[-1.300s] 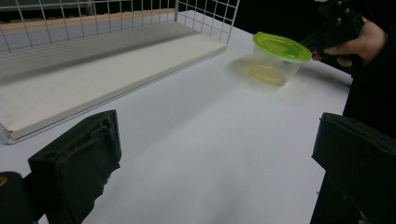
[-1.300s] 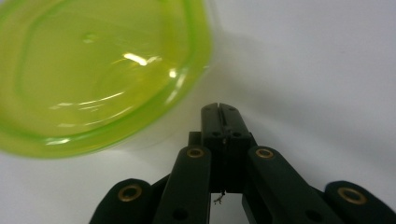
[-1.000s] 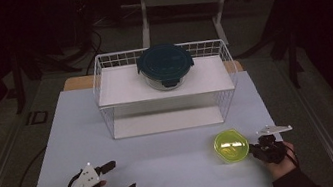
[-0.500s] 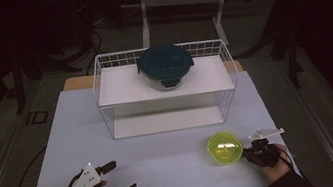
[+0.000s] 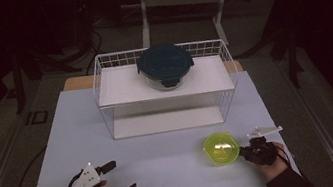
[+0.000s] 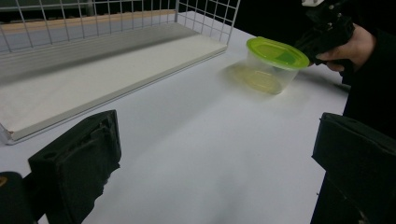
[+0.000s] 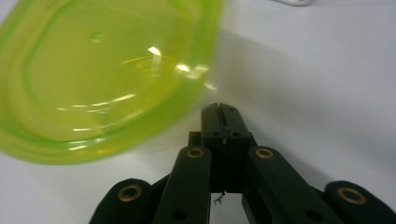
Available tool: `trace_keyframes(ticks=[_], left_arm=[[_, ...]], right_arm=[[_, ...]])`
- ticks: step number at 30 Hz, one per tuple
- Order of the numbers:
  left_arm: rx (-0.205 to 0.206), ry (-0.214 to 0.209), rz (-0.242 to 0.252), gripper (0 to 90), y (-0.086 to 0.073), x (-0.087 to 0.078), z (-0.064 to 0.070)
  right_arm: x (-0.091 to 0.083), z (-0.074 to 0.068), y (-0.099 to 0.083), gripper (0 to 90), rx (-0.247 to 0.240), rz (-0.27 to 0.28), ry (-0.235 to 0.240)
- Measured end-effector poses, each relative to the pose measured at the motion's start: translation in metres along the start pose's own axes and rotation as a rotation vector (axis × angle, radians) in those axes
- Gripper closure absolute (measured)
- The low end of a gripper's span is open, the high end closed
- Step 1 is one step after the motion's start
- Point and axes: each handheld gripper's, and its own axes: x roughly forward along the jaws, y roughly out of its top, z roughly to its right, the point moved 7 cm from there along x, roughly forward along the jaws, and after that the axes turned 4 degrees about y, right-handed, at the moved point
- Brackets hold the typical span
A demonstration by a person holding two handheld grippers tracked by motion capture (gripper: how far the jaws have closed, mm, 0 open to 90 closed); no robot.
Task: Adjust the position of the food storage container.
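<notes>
Right gripper (image 5: 242, 152), lower right of the high view, jaws pressed together at the rim of the green-lidded container (image 5: 221, 148), which sits on the white table (image 5: 163, 149) lower centre-right. Left gripper (image 5: 117, 179), lower left, jaws spread wide, holding nothing.

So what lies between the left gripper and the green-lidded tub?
Nothing: in the high view, bare white table separates the left gripper from the tub.
</notes>
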Motion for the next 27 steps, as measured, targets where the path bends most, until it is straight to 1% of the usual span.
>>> trace_keyframes(ticks=[1, 2, 5, 10, 13, 19, 24, 26, 27], left_arm=[[-0.001, 0.000, 0.001, 0.7, 0.000, 0.000, 0.000], [-0.002, -0.001, 0.001, 0.7, 0.000, 0.000, 0.000], [0.002, -0.002, -0.001, 0.7, 0.000, 0.001, 0.001], [0.002, -0.003, -0.001, 0.7, 0.000, 0.001, 0.001], [0.002, -0.004, -0.001, 0.7, 0.000, 0.001, 0.001], [0.004, -0.006, -0.003, 0.7, 0.000, 0.002, 0.001], [0.001, -0.005, 0.000, 0.7, 0.000, 0.001, 0.001], [0.001, -0.005, 0.000, 0.7, 0.000, 0.000, 0.001], [0.002, -0.005, 0.001, 0.7, 0.000, 0.000, 0.001]], right_arm=[[0.002, -0.003, 0.000, 90.0, -0.012, -0.008, 0.001], [0.003, -0.006, 0.000, 90.0, -0.015, -0.012, 0.013], [0.006, -0.012, 0.001, 90.0, -0.032, -0.019, 0.022], [0.012, -0.022, 0.004, 90.0, -0.045, -0.026, 0.044], [0.015, -0.026, 0.005, 90.0, -0.051, -0.031, 0.048], [0.024, -0.036, 0.013, 90.0, -0.069, -0.040, 0.069], [0.034, -0.048, 0.021, 90.0, -0.098, -0.052, 0.086], [0.038, -0.053, 0.023, 90.0, -0.100, -0.058, 0.097], [0.040, -0.056, 0.025, 90.0, -0.112, -0.061, 0.099]])
